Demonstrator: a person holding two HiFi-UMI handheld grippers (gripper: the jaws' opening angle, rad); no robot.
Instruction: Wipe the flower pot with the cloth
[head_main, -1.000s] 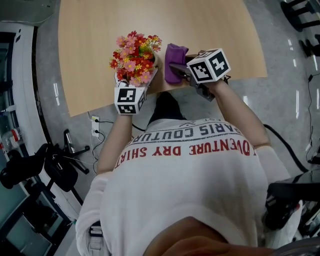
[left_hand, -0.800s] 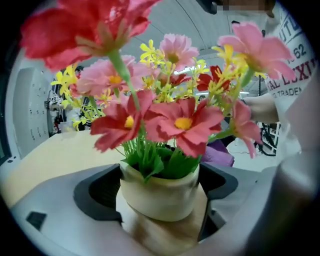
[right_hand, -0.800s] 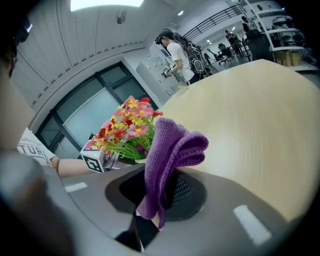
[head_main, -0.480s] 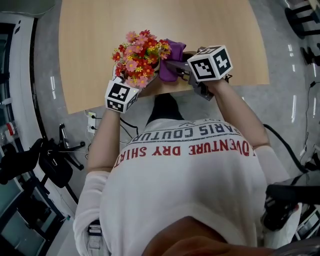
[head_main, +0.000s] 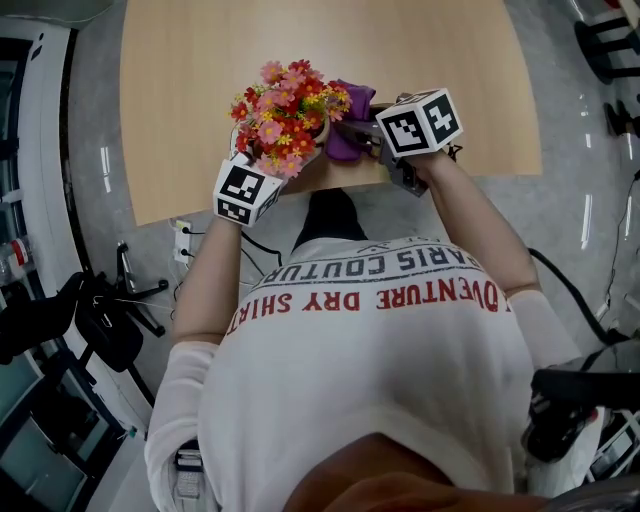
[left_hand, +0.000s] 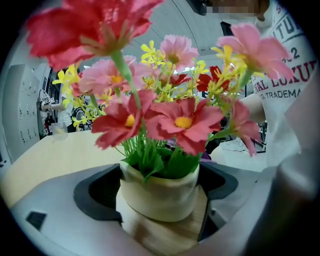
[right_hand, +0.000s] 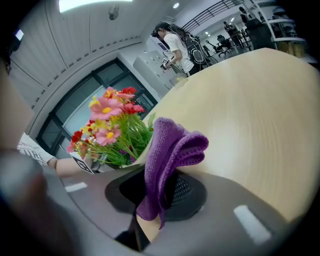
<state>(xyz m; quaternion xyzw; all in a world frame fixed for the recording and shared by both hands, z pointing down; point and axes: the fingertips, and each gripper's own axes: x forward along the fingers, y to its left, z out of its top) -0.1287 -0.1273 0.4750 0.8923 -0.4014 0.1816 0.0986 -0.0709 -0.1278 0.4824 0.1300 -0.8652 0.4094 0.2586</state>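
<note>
A small cream flower pot (left_hand: 159, 194) full of pink, red and yellow flowers (head_main: 285, 112) sits between the jaws of my left gripper (left_hand: 160, 202), which is shut on it. The pot is at the near edge of the wooden table (head_main: 200, 70). My right gripper (right_hand: 161, 196) is shut on a folded purple cloth (right_hand: 170, 150). In the head view the cloth (head_main: 348, 132) presses against the right side of the flowers, just beyond the right gripper's marker cube (head_main: 420, 122). The pot's wall is mostly hidden by blooms in the head view.
The light wooden table (right_hand: 250, 110) stretches away beyond the pot. A clear cup (left_hand: 59, 131) stands at its far end. A person (right_hand: 176, 42) stands in the background. A dark chair and cables (head_main: 110, 320) lie on the floor at the left.
My left gripper has tilted and carried the pot a little right and farther onto the table. The flowers and the cloth, apart before, now meet. The right gripper has barely moved.
</note>
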